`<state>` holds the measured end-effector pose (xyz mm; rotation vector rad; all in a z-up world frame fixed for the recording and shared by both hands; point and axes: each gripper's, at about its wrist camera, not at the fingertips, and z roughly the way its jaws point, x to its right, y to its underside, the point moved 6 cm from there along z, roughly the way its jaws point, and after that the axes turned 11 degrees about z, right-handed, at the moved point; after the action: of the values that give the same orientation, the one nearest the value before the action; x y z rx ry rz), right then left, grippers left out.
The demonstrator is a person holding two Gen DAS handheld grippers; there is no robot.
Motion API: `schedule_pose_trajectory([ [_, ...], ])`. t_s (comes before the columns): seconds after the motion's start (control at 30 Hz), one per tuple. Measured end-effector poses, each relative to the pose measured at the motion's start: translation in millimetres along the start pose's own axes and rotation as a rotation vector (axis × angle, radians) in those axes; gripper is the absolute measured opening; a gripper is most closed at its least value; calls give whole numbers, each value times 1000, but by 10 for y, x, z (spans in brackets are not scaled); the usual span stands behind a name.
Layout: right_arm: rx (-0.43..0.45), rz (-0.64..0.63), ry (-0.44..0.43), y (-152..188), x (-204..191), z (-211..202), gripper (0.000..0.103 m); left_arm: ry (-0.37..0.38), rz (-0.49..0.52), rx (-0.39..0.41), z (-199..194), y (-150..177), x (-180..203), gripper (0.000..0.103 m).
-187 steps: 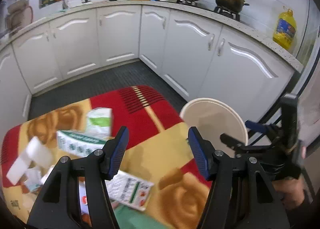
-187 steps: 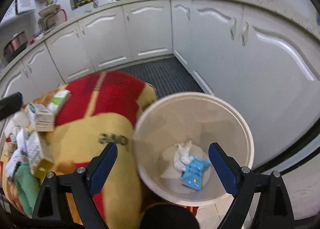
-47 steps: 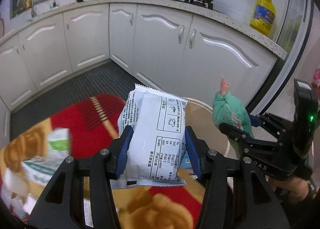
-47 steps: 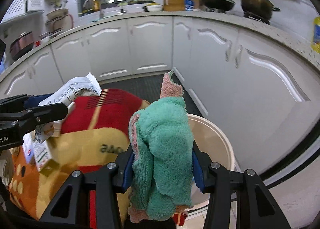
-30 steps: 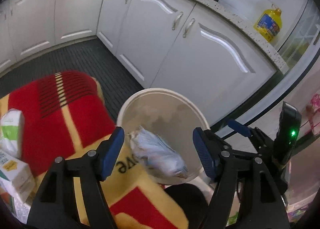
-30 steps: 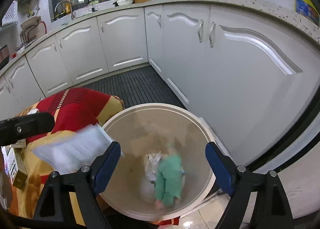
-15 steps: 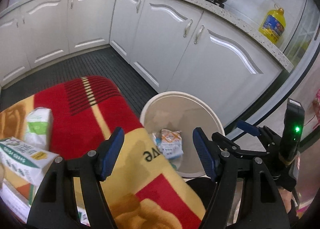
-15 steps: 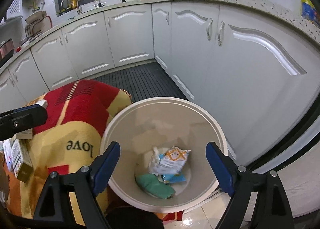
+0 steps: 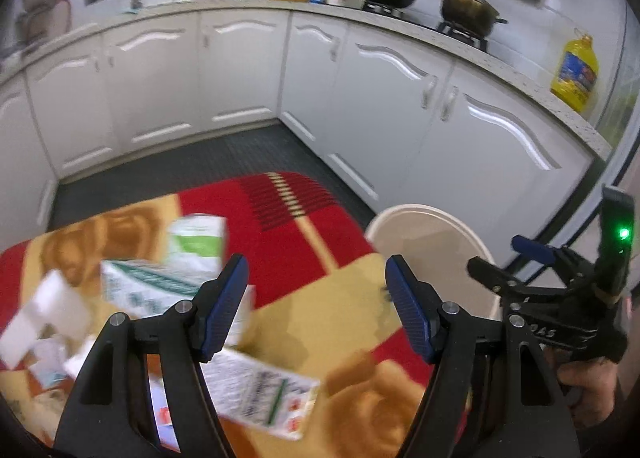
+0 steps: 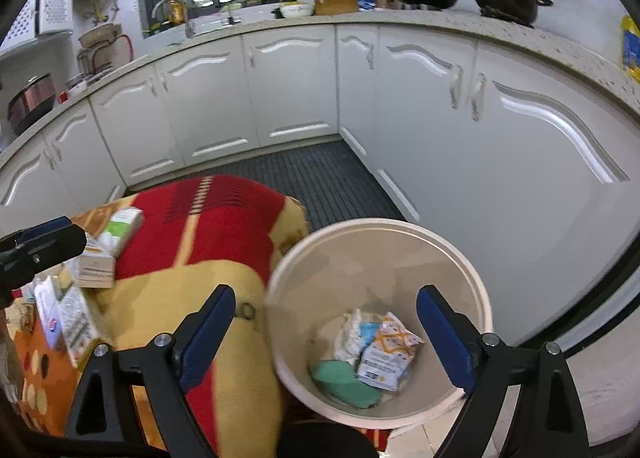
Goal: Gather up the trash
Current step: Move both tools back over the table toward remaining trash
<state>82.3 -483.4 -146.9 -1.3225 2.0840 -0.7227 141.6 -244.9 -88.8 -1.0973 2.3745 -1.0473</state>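
Both grippers stood open and empty: left gripper (image 9: 316, 310) over the blanket (image 9: 320, 322), right gripper (image 10: 324, 342), jaws just widened, above the bin (image 10: 472, 290) holding a green cloth (image 10: 344, 384)

A fuzzy red-and-yellow cloth blanket (image 9: 304, 242) carries printed cardboard cartons (image 9: 140, 286). The smooth matt plastic bin (image 10: 472, 282) holds a glossy wrapper (image 10: 386, 358) and green cloth (image 10: 344, 384). Cabinet doors (image 10: 292, 82) shine glossy white.

bin (image 10: 478, 298) mouth unobstructed from above, cartons (image 9: 160, 286) crowd blanket's (image 9: 320, 234) left, right half bare
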Motion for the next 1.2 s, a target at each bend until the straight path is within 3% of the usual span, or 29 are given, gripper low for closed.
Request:
schedule_pose_trajectory([
  [0.47,-1,-138,-121,110,-990,-98,94,-134,-102,20,-538,386,-756,70],
  [0.87,-69,-217,-265,308,-1632,-86,94,-196,-214,-19,-1074,907,-1722,70],
  [1.07,-110,-258,-301,441,-1867,-1,94,-201,-266,-78,-1130,1247,-2134,71],
  [1.2,-126,-282,-316,457,-2007,49,94,-188,-347,-70,-1127,1339,-2381,71],
])
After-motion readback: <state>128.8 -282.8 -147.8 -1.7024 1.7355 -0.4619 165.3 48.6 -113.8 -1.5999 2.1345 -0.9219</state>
